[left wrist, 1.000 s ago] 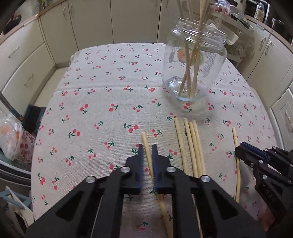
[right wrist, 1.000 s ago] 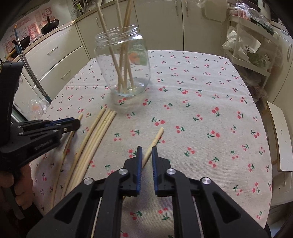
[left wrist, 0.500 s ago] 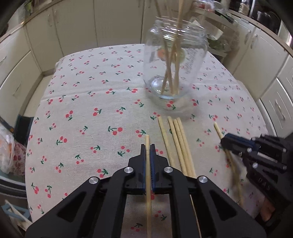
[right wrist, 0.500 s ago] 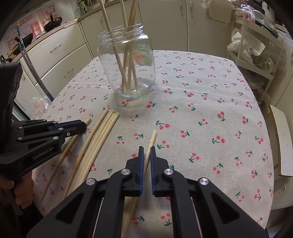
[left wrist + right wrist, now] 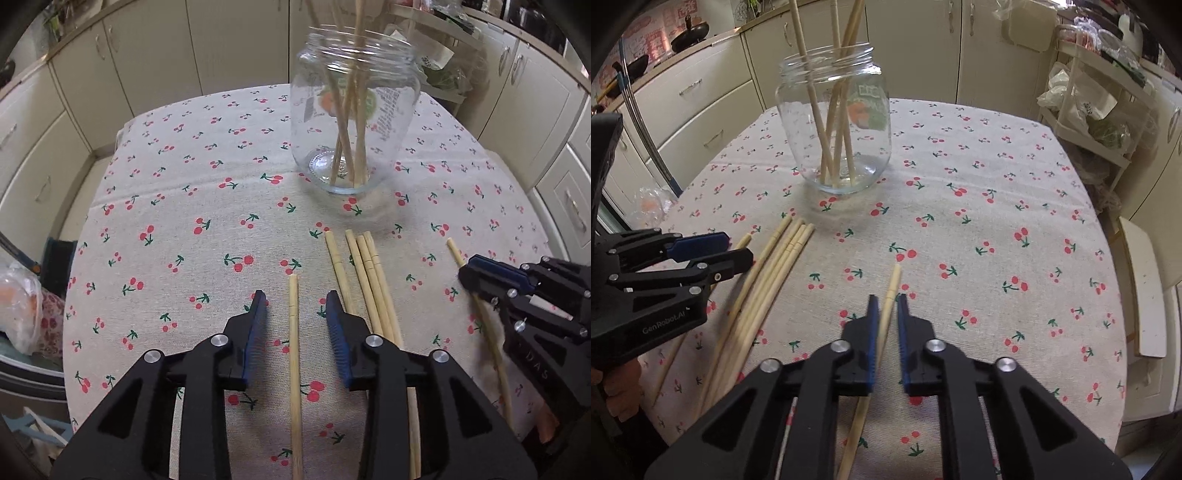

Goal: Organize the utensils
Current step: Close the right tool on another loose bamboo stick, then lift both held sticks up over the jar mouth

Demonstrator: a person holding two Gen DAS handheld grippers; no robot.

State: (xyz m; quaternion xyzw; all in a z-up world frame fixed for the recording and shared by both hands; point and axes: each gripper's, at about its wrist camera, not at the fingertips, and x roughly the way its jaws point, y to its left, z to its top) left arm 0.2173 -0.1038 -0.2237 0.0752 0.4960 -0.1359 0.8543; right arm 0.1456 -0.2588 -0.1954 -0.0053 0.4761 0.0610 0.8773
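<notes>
Chopsticks [image 5: 369, 280] wait by the jar [image 5: 352, 114]: left gripper [image 5: 295, 308] has just spread around one, right gripper [image 5: 885, 310] pinches another, probably jar-bound.

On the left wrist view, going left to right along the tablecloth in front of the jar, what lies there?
Single wooden chopstick between the open left gripper → bundle of four wooden chopsticks → lone wooden chopstick → black right gripper.

Table covered by a cherry-print cloth [image 5: 997, 206], bearing a clear glass jar [image 5: 834, 147] that stands upright and holds several chopsticks, a bundle of four loose chopsticks [image 5: 775, 273] lying side by side nearer the viewer, and two single chopsticks [image 5: 294, 354] flanking the bundle.
</notes>
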